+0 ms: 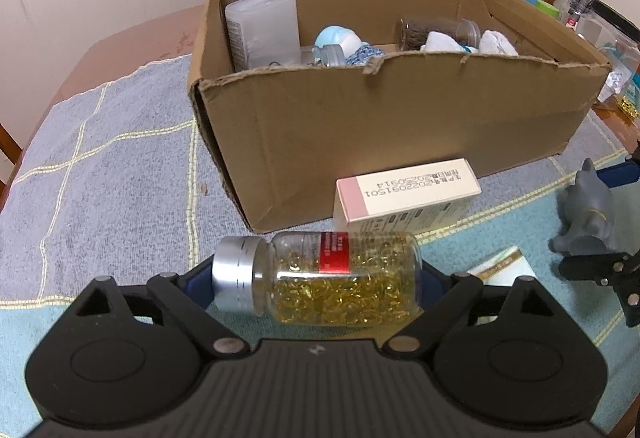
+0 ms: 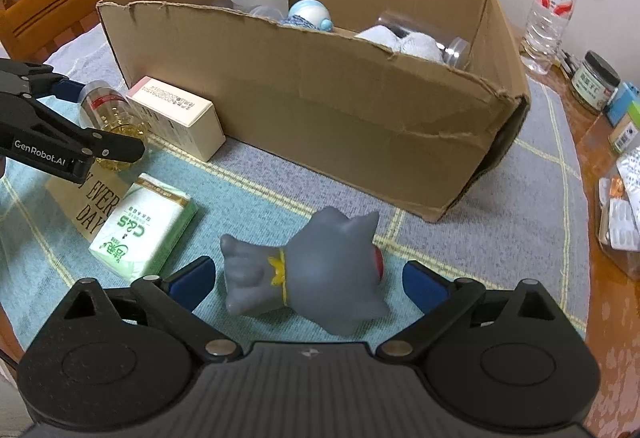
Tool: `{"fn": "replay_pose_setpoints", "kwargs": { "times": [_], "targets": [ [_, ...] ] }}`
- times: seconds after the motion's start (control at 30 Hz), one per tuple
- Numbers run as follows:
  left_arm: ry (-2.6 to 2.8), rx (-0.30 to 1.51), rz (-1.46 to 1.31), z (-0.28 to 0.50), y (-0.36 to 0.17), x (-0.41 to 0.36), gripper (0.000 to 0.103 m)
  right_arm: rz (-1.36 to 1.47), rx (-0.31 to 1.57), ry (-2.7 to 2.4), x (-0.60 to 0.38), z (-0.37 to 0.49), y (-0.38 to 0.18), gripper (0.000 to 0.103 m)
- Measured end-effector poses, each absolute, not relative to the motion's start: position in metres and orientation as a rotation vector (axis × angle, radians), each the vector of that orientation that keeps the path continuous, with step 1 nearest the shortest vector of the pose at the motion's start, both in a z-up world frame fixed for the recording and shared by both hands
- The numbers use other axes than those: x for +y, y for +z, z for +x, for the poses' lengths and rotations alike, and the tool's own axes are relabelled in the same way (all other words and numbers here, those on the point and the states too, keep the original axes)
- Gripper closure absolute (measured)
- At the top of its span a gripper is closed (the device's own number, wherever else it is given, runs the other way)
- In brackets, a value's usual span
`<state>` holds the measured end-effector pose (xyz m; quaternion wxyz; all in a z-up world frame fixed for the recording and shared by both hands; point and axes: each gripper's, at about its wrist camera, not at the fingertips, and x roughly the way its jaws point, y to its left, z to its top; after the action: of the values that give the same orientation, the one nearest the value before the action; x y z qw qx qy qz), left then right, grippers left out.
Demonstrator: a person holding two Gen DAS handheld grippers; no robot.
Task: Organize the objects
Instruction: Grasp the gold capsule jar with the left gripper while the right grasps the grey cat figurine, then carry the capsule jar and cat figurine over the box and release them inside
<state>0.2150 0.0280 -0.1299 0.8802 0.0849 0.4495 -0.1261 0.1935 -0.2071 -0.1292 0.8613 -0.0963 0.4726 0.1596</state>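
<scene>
I have the left gripper [image 1: 316,274] with jaws wide astride the capsule bottle [image 1: 320,278] lying before the cardboard box [image 1: 400,142], right gripper [image 2: 308,278] likewise wide around the grey toy [image 2: 308,274]; close squarely mid-body before lifting.

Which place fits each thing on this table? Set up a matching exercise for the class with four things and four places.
Things:
1. capsule bottle
2. grey toy
3. tissue pack
4. white container

Places:
A. inside the cardboard box
B. between the right hand-held gripper's fingers
C. between the left hand-held gripper's fingers
D. on the cloth, left of the toy

Pairs: 1-C, 2-B, 3-D, 4-A
</scene>
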Motion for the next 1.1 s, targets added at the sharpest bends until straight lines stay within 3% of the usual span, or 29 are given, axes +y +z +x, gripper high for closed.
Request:
{"fn": "replay_pose_setpoints", "kwargs": {
  "times": [0.13, 0.23, 0.67, 1.1],
  "targets": [
    [-0.257, 0.947, 0.167, 0.215, -0.129, 0.029, 0.01, -0.22, 1.001, 0.348, -0.204, 0.195, -0.13, 0.019],
    [-0.267, 0.949, 0.169, 0.213, -0.127, 0.03, 0.01, -0.221, 1.005, 0.335, -0.204, 0.194, -0.129, 0.024],
    [-0.343, 0.98, 0.231, 0.202, -0.097, 0.029, 0.01, -0.166, 1.054, 0.341, -0.214, 0.196, -0.113, 0.025],
    [-0.493, 0.941, 0.239, 0.198, -0.015, 0.02, 0.01, -0.157, 1.032, 0.382, -0.221, 0.199, -0.057, 0.025]
  ]
}}
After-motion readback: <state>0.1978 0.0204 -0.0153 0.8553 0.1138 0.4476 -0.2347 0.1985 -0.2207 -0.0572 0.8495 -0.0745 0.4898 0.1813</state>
